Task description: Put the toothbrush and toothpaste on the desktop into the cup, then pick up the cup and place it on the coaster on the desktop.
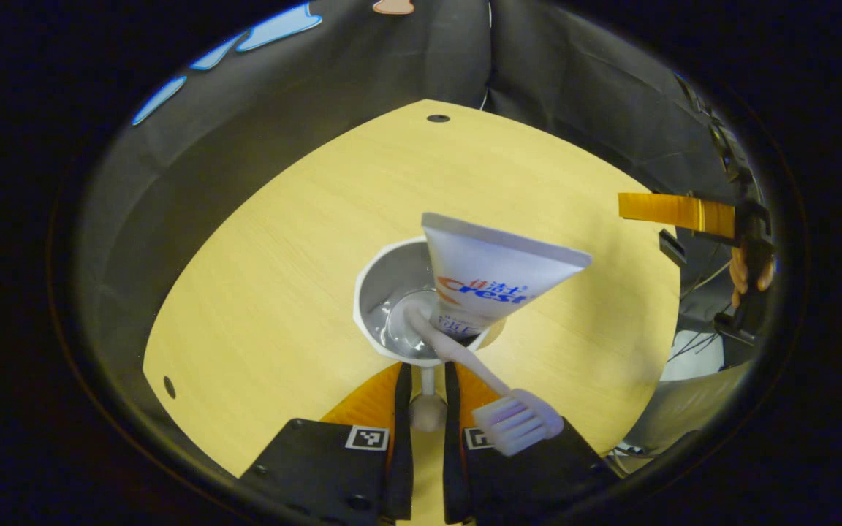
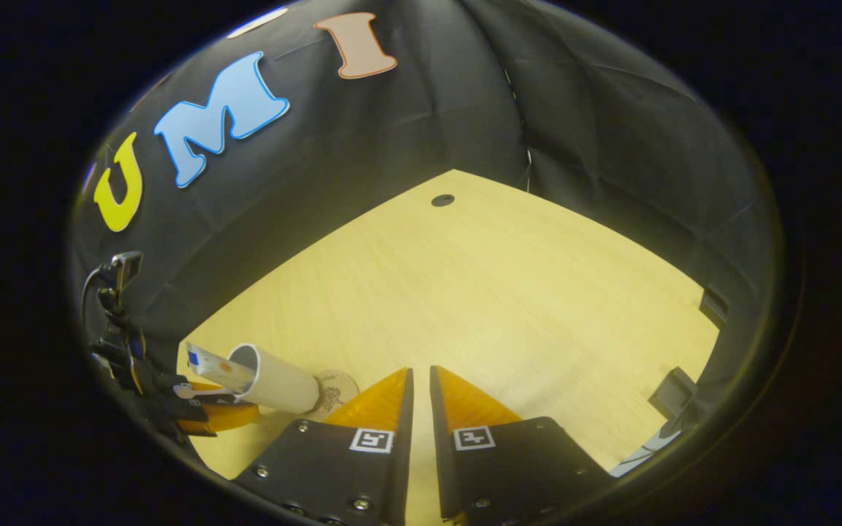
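While the wooden desktop (image 1: pixel 282 292) takes up most of both views, the task items sit near its middle in the left gripper view and at its lower left edge in the right gripper view. A small dark hole (image 1: pixel 438 118) marks the far corner of the desktop.

The white cup (image 1: pixel 392 292) holds both items — the toothpaste (image 1: pixel 494 274) stands in it with its flat crimped end up and leaning out over the rim, and the toothbrush (image 1: pixel 465 361) leans out over the near rim with its bristle head (image 1: pixel 517 424) nearest the camera. In the right gripper view the cup (image 2: pixel 278 380) appears against a round coaster (image 2: pixel 337 391) with a dark printed pattern; whether it rests fully on the coaster cannot be told.

The left gripper (image 1: pixel 427 409) points at the near side of the cup, with the cup's handle in the gap between its fingers; the gap is narrow, and whether the fingers press on the handle cannot be told. The right gripper (image 2: pixel 419 409) hangs over bare desktop, well apart from the cup, its jaws nearly together with a thin gap and nothing between them. In the left gripper view the right gripper (image 1: pixel 684 212) also appears far off at the right edge, with fingers of a hand (image 1: pixel 746 274) on it.
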